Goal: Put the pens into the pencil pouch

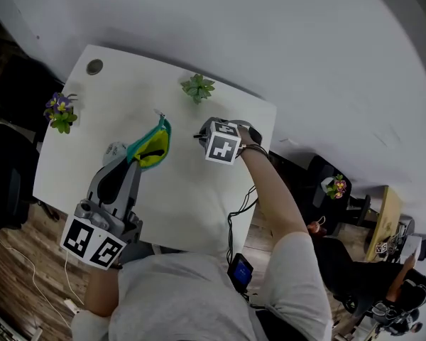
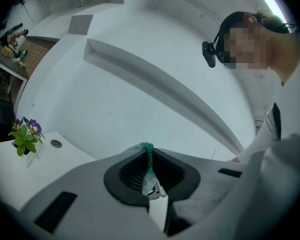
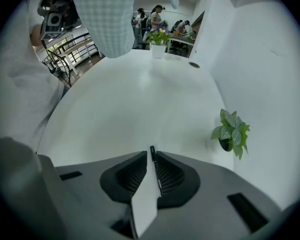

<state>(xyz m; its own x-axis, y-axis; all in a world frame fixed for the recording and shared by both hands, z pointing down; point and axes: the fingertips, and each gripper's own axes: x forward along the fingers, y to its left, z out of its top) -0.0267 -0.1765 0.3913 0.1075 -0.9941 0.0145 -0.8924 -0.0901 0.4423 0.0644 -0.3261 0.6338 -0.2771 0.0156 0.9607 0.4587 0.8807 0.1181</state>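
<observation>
The left gripper (image 2: 148, 156) grips the pouch (image 1: 153, 146) rim, the right gripper (image 3: 152, 160) a thin pen (image 3: 151, 150), jaws tight. The pen may miss the floppy mouth and fall.

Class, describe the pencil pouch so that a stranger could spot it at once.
Start at the white rounded table. Over its middle, the left hand-held gripper pinches a soft fabric pouch. It alone is teal outside with a yellow-green lining, gaping open.

Office: white desk (image 1: 113, 98), potted plants (image 1: 198, 87), other people (image 3: 156, 15) beyond (open-plan room).
</observation>
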